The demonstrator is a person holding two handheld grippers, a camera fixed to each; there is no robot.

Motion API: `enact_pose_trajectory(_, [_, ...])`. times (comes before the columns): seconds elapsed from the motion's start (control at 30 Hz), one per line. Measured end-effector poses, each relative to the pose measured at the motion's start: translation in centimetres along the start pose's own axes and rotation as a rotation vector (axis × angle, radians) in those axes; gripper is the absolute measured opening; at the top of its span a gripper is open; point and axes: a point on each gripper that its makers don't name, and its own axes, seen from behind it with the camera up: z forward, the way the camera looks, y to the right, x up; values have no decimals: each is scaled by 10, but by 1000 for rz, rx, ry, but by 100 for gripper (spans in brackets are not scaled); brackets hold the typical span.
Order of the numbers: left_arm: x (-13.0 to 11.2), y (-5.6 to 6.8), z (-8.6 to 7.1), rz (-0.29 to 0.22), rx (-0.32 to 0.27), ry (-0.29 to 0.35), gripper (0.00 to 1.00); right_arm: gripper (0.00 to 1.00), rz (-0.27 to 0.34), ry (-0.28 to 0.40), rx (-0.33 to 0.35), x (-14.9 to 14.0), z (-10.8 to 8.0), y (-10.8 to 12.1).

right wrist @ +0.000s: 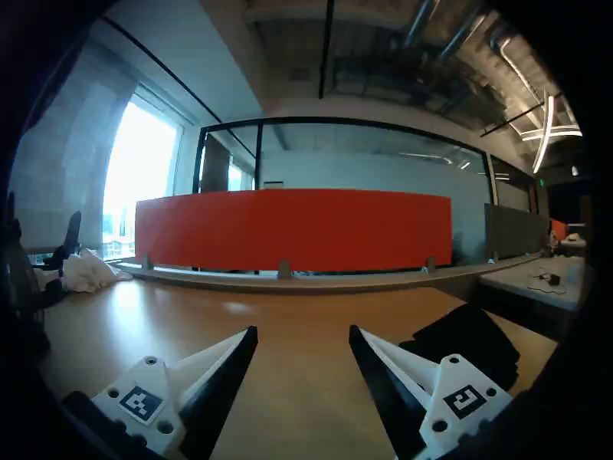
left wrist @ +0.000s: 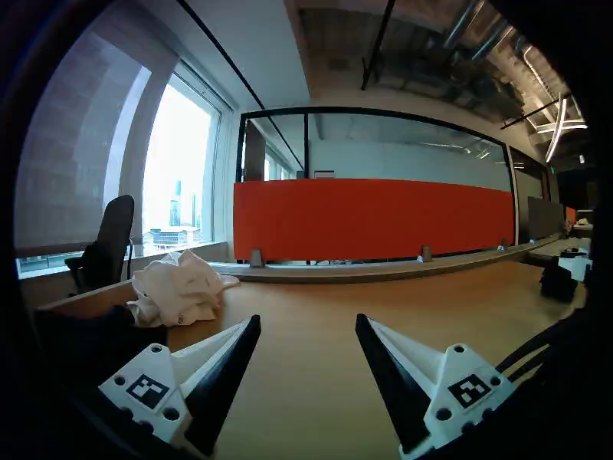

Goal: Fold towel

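Note:
A crumpled white towel (left wrist: 180,290) lies in a heap on the wooden table (left wrist: 322,368), left of centre in the left gripper view. My left gripper (left wrist: 308,325) hovers low over the table, open, nothing between its fingers, with the towel ahead and to its left. In the right gripper view the same towel (right wrist: 86,273) is small at the far left of the table (right wrist: 299,345). My right gripper (right wrist: 303,335) is open over bare wood, far from the towel.
An orange divider panel (left wrist: 372,218) runs along the table's back edge. A dark office chair (left wrist: 107,245) stands by the window at left. A black folded object (right wrist: 467,341) lies right of my right gripper. Black items (left wrist: 558,282) sit at the table's right end.

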Motion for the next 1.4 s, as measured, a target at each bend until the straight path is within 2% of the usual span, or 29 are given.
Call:
enact_pose_trajectory(0.8, [1,0,-1,-1,0,0,92,92,0,1,-10,-1,0,4])
enact_pose_trajectory(0.97, [1,0,0,-1,0,0,92,100,0,1,-10,-2,0,4])
enact_pose_trajectory(1.4, [2,0,0,-1,0,0,92,100,0,1,-11,-2,1,4])
